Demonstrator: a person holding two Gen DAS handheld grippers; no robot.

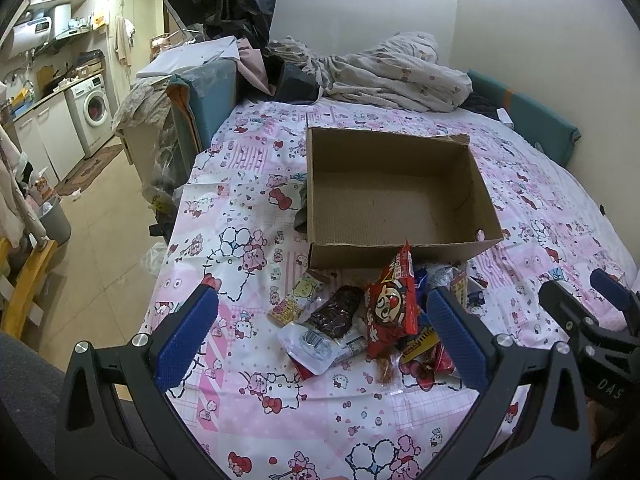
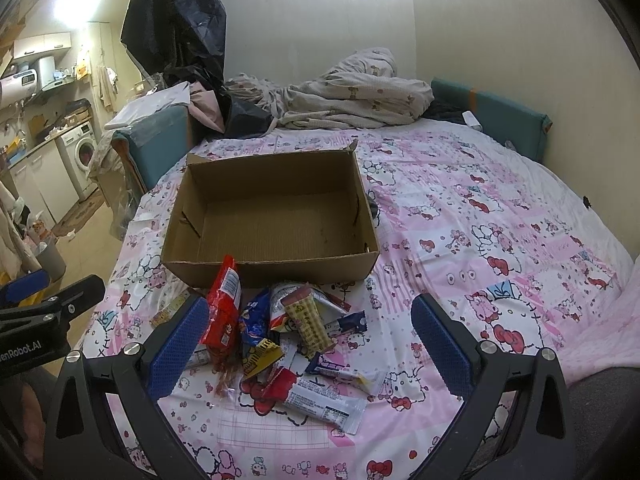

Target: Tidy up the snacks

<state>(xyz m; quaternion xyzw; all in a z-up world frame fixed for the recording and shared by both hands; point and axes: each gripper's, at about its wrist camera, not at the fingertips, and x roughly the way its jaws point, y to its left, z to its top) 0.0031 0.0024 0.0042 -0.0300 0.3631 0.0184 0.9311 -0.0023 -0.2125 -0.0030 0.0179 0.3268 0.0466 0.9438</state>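
Hovering over the bed point(image 2: 500, 200), you hold both the left gripper point(image 1: 320, 336) and the right gripper point(image 2: 310, 332) with fingers spread and empty, every snack point(image 2: 280, 332) still heaped just before the empty cardboard box point(image 1: 384, 256).

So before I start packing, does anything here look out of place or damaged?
Snacks lie heaped loose on the bedsheet; the red packet leans against the empty cardboard box. The box's far corner flap looks torn.
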